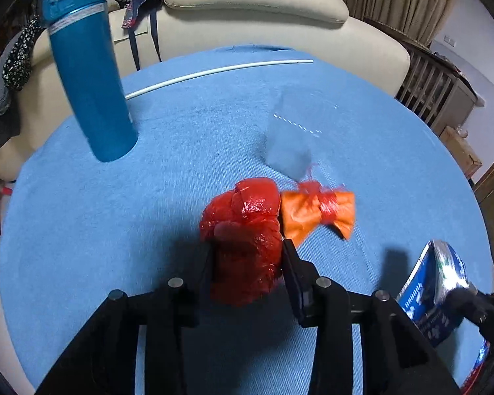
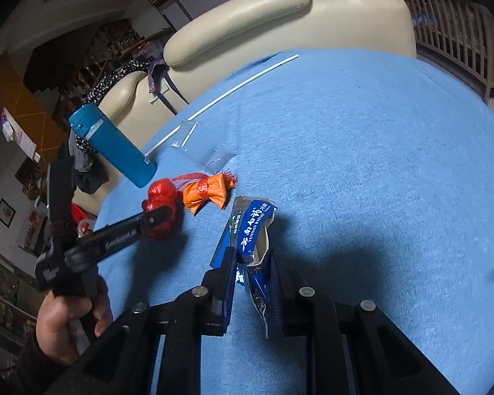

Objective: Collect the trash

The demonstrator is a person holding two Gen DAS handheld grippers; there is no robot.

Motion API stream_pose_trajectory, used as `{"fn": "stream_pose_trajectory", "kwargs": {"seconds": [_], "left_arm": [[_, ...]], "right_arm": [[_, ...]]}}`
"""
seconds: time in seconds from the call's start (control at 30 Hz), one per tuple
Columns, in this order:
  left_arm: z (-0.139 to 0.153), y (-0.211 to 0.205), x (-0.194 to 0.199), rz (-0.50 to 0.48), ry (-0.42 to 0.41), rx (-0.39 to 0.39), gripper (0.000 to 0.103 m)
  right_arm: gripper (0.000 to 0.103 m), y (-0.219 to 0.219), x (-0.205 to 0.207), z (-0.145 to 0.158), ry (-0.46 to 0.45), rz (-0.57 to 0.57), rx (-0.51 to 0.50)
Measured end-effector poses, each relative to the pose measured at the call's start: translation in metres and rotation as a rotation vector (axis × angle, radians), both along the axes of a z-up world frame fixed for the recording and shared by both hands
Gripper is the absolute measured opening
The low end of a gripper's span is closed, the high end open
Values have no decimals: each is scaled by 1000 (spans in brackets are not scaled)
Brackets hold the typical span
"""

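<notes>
My left gripper (image 1: 247, 250) is shut on a crumpled red plastic bag (image 1: 247, 230), held just above the blue cloth; it also shows in the right wrist view (image 2: 161, 204). An orange wrapper tied with red string (image 1: 319, 210) lies right of it, also in the right wrist view (image 2: 209, 192). My right gripper (image 2: 250, 256) is shut on a torn blue toothpaste box (image 2: 252, 227), which shows at the lower right of the left wrist view (image 1: 434, 289). A clear plastic wrapper (image 1: 289, 135) lies further back.
A blue thermos bottle (image 1: 85, 65) stands at the back left of the table covered with a blue cloth (image 1: 115, 230). A thin white rod (image 1: 214, 72) lies along the far edge. A cream sofa (image 1: 257, 3) with clothes stands behind.
</notes>
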State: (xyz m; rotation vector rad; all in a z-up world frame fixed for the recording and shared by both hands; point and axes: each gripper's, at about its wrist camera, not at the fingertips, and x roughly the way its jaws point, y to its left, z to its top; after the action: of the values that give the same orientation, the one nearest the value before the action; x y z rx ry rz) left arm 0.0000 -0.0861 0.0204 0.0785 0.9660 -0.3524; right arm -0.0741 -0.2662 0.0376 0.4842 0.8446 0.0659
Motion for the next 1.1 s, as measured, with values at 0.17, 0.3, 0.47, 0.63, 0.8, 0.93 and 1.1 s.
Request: {"fn": "stream_pose_trajectory", "kwargs": {"seconds": [0.17, 0.3, 0.47, 0.63, 0.8, 0.93, 1.1], "left_arm": [[9, 6, -27, 12, -14, -15, 41], [18, 5, -49, -2, -28, -20, 41], [32, 3, -77, -19, -56, -31, 41], [44, 0, -99, -37, -87, -37, 41], [53, -5, -115, -54, -116, -41, 41], [62, -12, -130, -74, -138, -44, 41], [65, -22, -143, -98, -147, -47, 41]], "right_arm": [[21, 4, -15, 9, -23, -8, -6], [21, 3, -29, 16, -40, -28, -13], [21, 1, -51, 25, -61, -57, -22], [21, -4, -74, 32, -79, -87, -24], [21, -11, -99, 39, -105, -115, -25], [21, -20, -120, 46, -128, -141, -23], [21, -29, -138, 46, -138, -162, -26]]}}
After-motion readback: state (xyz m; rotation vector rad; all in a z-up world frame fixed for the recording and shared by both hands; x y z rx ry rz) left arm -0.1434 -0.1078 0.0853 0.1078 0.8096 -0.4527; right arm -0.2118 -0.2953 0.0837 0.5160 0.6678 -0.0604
